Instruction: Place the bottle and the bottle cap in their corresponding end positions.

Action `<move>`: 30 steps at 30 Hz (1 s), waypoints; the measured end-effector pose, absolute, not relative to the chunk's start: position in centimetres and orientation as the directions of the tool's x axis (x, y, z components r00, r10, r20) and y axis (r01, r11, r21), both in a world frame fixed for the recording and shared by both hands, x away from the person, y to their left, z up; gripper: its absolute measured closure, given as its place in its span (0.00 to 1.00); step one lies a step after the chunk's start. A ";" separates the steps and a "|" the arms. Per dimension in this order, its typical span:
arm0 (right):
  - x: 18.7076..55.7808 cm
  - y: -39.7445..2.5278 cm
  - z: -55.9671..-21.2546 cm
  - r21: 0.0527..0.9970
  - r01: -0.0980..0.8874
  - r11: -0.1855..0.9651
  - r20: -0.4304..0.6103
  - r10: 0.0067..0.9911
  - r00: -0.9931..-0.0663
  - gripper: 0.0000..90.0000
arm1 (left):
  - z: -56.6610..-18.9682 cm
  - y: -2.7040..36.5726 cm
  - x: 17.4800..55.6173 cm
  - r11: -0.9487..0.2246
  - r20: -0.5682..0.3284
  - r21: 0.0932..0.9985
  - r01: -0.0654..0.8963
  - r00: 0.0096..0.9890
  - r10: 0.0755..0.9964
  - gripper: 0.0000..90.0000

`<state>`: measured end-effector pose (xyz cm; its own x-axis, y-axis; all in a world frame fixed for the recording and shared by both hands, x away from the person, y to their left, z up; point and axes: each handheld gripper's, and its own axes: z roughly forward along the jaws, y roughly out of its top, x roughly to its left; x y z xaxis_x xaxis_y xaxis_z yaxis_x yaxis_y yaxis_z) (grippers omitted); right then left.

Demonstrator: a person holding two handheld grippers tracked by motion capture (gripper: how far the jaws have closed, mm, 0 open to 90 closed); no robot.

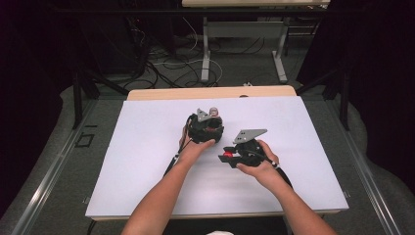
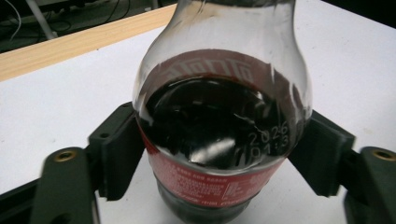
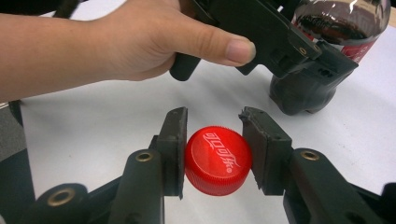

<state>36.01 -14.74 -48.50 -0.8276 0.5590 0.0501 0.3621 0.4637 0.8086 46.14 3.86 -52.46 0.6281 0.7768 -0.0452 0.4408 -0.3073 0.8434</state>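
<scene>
Plainly, the work in hand was the cap and the bottle. The bottle [image 2: 219, 121], clear, dark with cola and wrapped by a red label, was stood upright on the white counter [image 1: 147, 161] and was clamped at its lower bulge by the left gripper [image 1: 206, 128], whose jaws were closed against both sides of the glassy wall, as was seen in the left gripper view. In the right gripper view the same bottle [image 3: 336, 28] was seen at the upper right, beyond the left hand [image 3: 140, 42], with its top cut off by the frame, so whether the neck stood open could not be confirmed there; in the high view a small pale ring atop the bottle [image 1: 214, 111] was probably the bare mouth, though the picture was too coarse to be sure.

The red cap [image 3: 218, 160] was held by the right gripper [image 1: 230, 157], its jaws drawn in until both pads were pressed on the ribbed rim, the printed top turned toward the camera. It was carried just above the counter, near the bottle's base and to its right, clearly lower than the neck.

The bottle's long axis was vertical, while the cap's axis lay roughly along the jaws. For capping, it was judged that the cap would need raising and tipping until its open side faced down over the mouth.
</scene>
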 end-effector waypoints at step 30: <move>36.9 -11.2 -54.9 0.721 0.419 0.552 0.072 0.541 -0.838 0.67 | -50.7 7.0 43.3 -0.243 -0.155 0.832 0.499 0.628 0.762 0.01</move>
